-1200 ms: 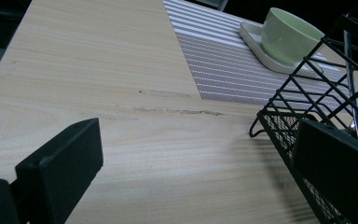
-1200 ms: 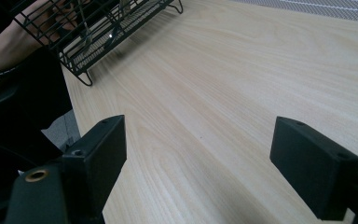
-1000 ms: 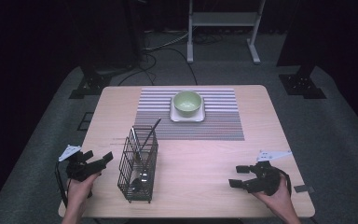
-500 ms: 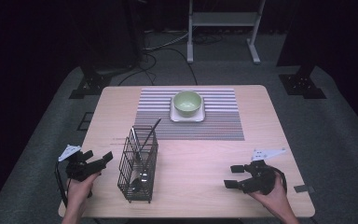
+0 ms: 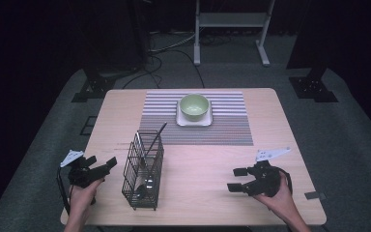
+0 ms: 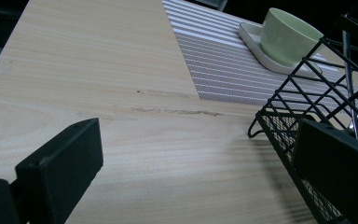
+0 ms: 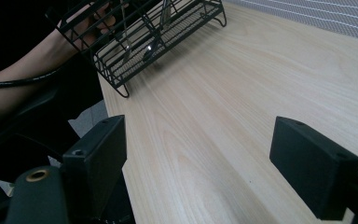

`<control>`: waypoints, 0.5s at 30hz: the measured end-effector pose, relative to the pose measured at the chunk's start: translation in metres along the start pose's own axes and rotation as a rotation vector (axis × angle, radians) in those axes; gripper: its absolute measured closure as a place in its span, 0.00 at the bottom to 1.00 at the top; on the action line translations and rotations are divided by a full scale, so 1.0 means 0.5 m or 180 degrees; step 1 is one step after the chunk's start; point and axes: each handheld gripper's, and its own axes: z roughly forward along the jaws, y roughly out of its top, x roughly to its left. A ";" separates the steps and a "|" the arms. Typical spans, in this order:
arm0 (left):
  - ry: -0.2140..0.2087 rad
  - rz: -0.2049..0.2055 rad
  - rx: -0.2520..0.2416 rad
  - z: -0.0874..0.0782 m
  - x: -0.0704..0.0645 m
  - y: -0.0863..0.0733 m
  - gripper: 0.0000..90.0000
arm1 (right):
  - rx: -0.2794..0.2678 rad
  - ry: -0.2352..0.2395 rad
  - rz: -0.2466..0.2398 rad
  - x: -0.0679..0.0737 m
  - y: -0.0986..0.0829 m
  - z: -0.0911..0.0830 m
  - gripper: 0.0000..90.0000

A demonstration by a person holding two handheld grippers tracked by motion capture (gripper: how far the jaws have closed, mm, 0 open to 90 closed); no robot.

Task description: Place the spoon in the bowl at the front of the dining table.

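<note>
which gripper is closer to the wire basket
The left gripper, at the table's left edge. It sits right beside the black wire basket, while the right gripper rests well apart, with bare tabletop between.

You had nothing to read here: no lettering, label, brand mark or number could be made out on the tabletop [image 5: 270, 121], the striped mat [image 5: 232, 125], the green bowl [image 5: 194, 106] or the wire basket [image 5: 143, 170]. The grey plates on your left tool [image 5: 101, 166] and right tool [image 5: 235, 179] were blank at this size.
</note>
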 end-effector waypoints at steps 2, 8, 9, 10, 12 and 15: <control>0.0000 -0.0003 0.0001 0.000 0.000 0.000 0.01 | 0.0008 0.0018 -0.0018 0.003 0.007 0.002 0.20; 0.0001 -0.0004 -0.0001 0.000 0.000 0.000 0.01 | 0.0020 0.0055 -0.0056 0.012 0.025 0.006 0.20; 0.0005 0.0005 0.0001 0.001 0.000 0.000 0.01 | 0.0025 0.0054 -0.0065 0.013 0.028 0.006 0.20; 0.0005 0.0005 0.0001 0.001 0.000 0.000 0.01 | 0.0035 0.0055 -0.0077 0.015 0.032 0.007 0.20; 0.0003 0.0005 0.0003 0.001 -0.001 0.000 0.01 | 0.0044 0.0055 -0.0087 0.018 0.037 0.007 0.20; 0.0000 0.0003 0.0003 0.001 -0.001 0.000 0.01 | 0.0048 0.0076 -0.0094 0.020 0.042 0.008 0.20</control>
